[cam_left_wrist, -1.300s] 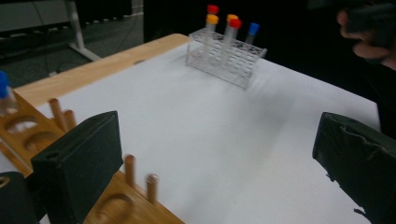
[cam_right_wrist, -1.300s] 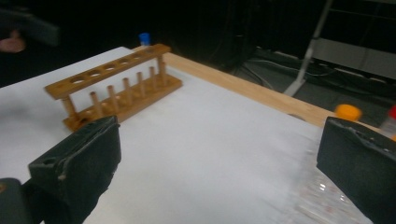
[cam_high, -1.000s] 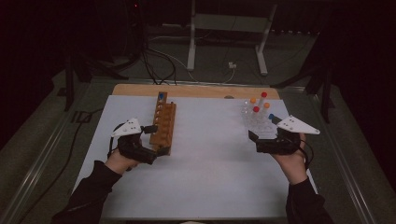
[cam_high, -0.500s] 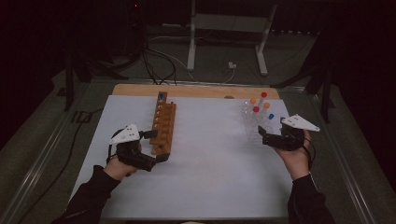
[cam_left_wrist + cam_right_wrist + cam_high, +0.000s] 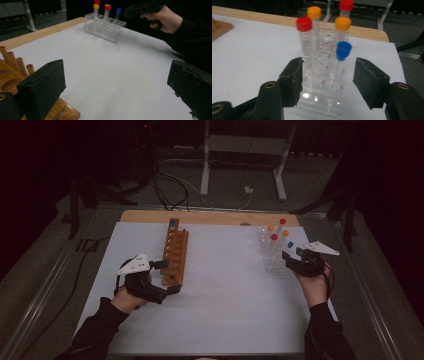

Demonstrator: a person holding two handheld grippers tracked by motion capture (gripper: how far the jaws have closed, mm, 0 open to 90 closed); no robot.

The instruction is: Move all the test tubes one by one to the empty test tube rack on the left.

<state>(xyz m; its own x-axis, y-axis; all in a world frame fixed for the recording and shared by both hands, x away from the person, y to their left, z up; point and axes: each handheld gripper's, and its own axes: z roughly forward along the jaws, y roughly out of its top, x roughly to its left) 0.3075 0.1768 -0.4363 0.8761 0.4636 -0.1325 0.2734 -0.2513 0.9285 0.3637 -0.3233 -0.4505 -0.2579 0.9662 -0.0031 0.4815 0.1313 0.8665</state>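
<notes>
The blue-capped tube [image 5: 343, 56] stands in the clear rack [image 5: 272, 257] at the right side of the bench [image 5: 225, 305], in the corner of the rack nearest to the right hand-held gripper [image 5: 327, 75], and it leans a little. The jaws of this gripper have just been closing; they now stand about half open with the tube and the front of the rack between them, but the pads do not touch anything yet. The biggest risk, as I judge it, is the rack itself: it is light and near the right edge of the white bench cover, so a jaw that catches its wall could push or tip it with all five tubes. The next risk is the red-capped tube [image 5: 304, 35], which stands just beside the left jaw and could be knocked or pinched together with the blue one. A smaller risk is that the leaning tube slips if it is gripped off its middle. Room for moving is good above the rack and across the bare middle of the bench. The left hand-held gripper [image 5: 167, 277] is wide open around the near end of the wooden rack [image 5: 175, 255], well apart.
</notes>
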